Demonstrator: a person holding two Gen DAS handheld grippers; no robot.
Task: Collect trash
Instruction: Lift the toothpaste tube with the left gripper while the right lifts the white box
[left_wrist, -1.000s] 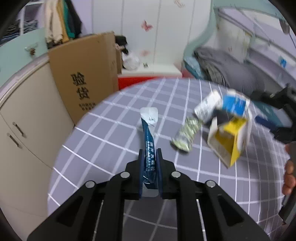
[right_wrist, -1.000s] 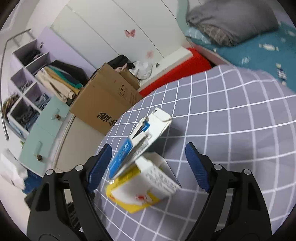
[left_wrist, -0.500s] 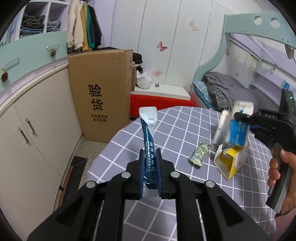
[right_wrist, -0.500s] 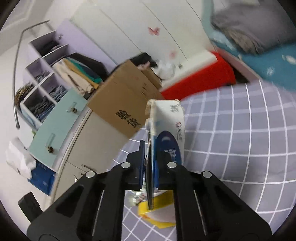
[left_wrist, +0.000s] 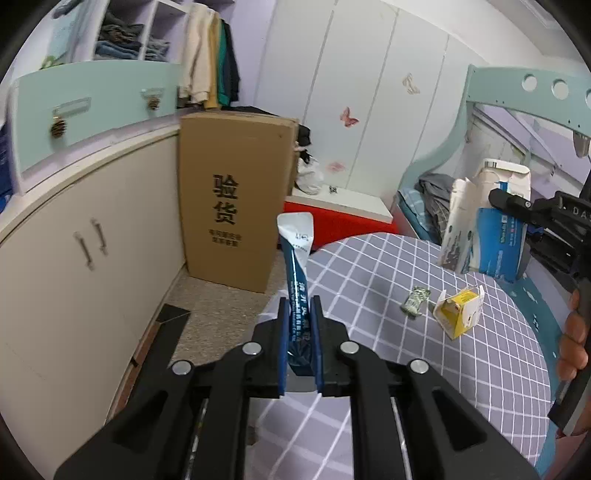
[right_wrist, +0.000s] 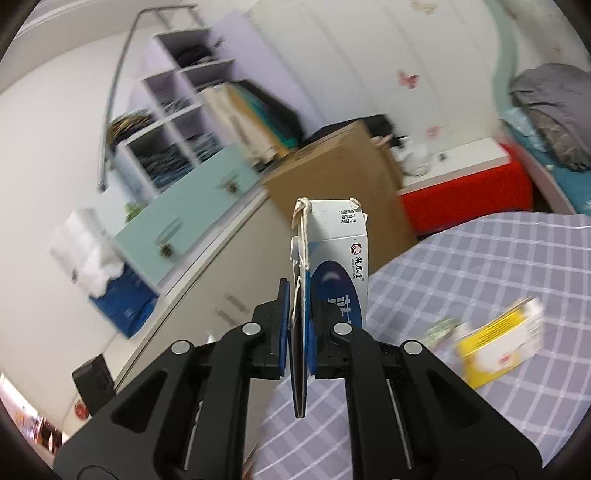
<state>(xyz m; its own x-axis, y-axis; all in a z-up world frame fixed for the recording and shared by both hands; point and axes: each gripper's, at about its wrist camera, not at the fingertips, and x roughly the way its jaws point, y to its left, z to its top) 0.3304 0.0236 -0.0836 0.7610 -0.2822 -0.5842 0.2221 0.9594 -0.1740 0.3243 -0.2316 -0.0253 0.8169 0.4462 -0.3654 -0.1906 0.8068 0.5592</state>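
Blue rubber pads of the left gripper (left_wrist: 300, 347) are closed on a thin dark-blue sachet (left_wrist: 295, 273), a glossy foil stick with a white torn top, which stands up from the jaws above the near edge of the table (left_wrist: 369, 280). The right gripper (right_wrist: 297, 334) also grips: its pads press flat a blue-and-white carton (right_wrist: 332, 258), a thin cardboard box with an opened, ragged top flap. In the left wrist view this carton (left_wrist: 484, 229) hangs in the air over the right edge of the table, and a person's hand (left_wrist: 574, 343) holds the gripper handle there.

So two pieces of trash are lifted and two are left, as far as the pictures show. On the checked grey cloth, toward the right edge, lies a small crumpled green-white wrapper (left_wrist: 415, 302) — soft, wrinkled — and just beside it, not touching as I judge, a yellow-and-white box (left_wrist: 460, 312) with its flaps open. No bin is visible, so I judge the task about half done: the held pieces must go somewhere.

Farther, beyond the left edge, a tall brown cardboard box (left_wrist: 232, 192) stands on the floor against the cream cabinet (left_wrist: 74, 258).
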